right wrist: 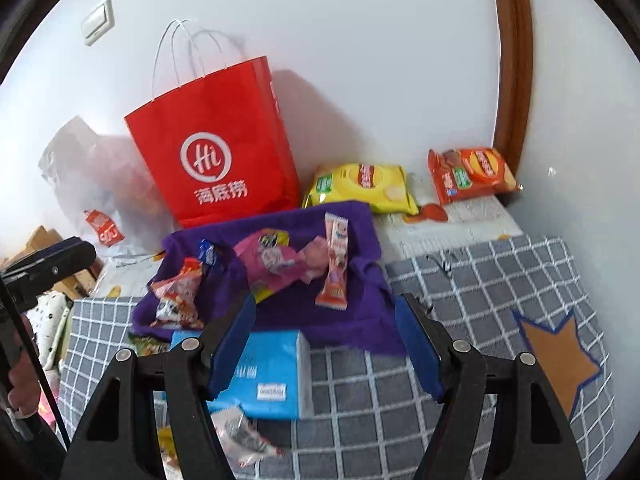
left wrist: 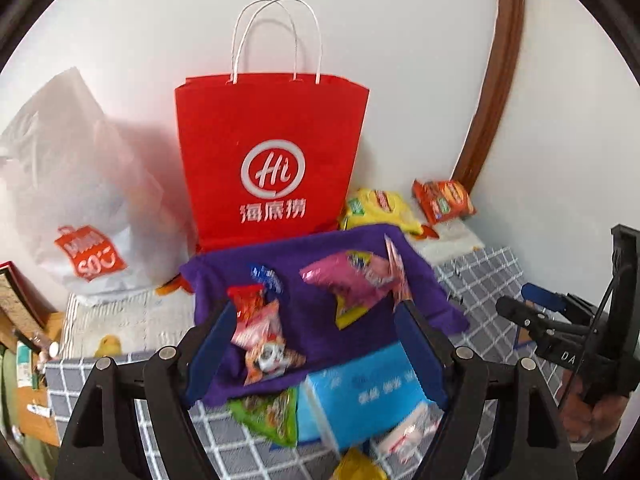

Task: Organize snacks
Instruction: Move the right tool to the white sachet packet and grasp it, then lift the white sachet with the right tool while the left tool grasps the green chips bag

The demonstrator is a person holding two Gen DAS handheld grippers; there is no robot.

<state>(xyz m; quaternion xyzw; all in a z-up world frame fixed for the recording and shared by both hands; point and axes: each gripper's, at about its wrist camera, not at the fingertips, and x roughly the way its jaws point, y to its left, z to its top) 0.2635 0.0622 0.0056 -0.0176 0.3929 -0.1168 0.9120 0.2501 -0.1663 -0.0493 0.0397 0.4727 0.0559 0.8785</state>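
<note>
A purple cloth lies spread out on a grey checked blanket, and most of the snacks sit on top of it. On the cloth there is a pink packet in the middle, a long pink stick pack just beside it, a small blue packet, and a red and white packet near the cloth's left edge. Behind the cloth a red paper bag stands upright against the white wall. To the right of the bag lie a yellow chip bag and an orange chip bag, side by side but apart, on a white sheet near the wall. A blue pack lies on the blanket just in front of the cloth, with a green packet next to it. The left gripper hangs above the front of the cloth with its jaws apart and nothing between them. The right gripper is above the blue pack and the cloth's front edge, its jaws also apart and empty. A white plastic bag sits to the left of the red bag.
</note>
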